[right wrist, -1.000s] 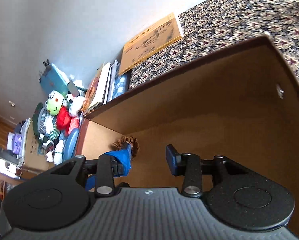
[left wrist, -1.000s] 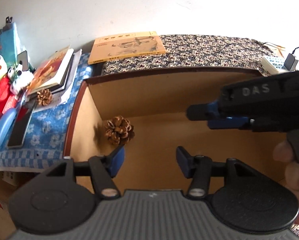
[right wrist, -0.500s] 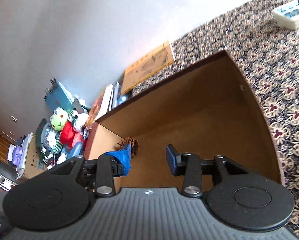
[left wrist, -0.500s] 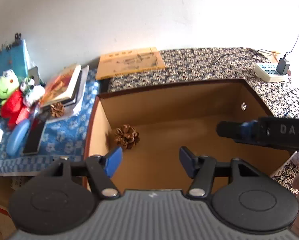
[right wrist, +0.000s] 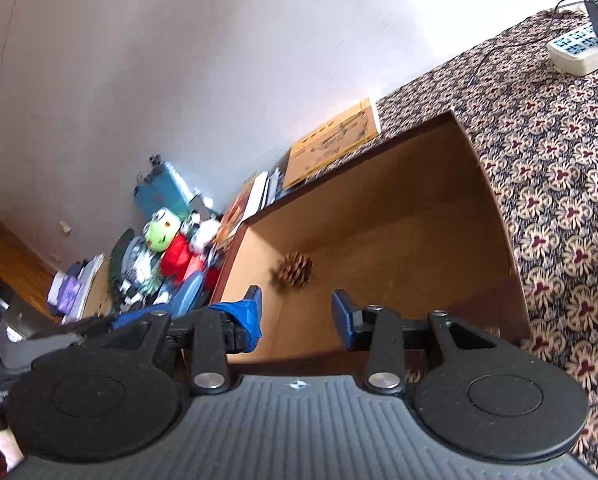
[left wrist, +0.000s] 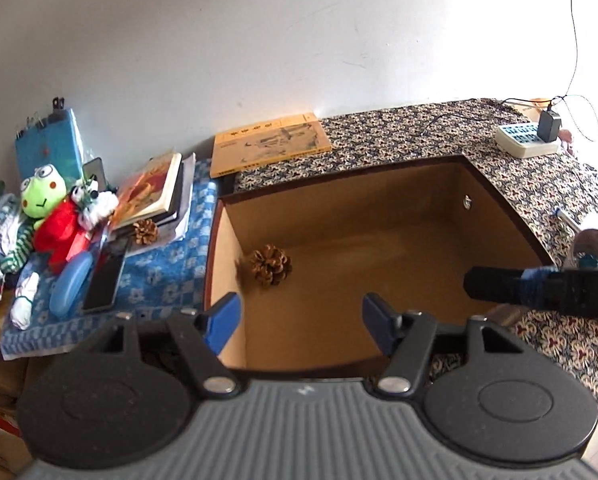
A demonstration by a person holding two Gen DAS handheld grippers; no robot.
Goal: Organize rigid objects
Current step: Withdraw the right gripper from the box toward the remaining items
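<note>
1. My tabletop (left wrist: 539,184), spread with a dark floral cloth, carries an open brown box (left wrist: 499,196) with one pine cone (left wrist: 271,265) on its floor by the left wall.
2. A yellow booklet (left wrist: 269,144) lies flat by the wall; a white power strip (left wrist: 523,140) sits at the far right.
3. To the left, a blue patterned cloth (left wrist: 159,276) holds stacked books (left wrist: 155,192), a second pine cone (left wrist: 145,231), a dark phone (left wrist: 105,280), a blue case (left wrist: 70,290) and plush toys (left wrist: 55,212).

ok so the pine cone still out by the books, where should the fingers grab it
Grip the loose pine cone across its round middle, coming from above. It lies low on the blue cloth against the book stack, so a sideways approach is blocked there. Its open scales give the fingers edges to bite on.
</note>
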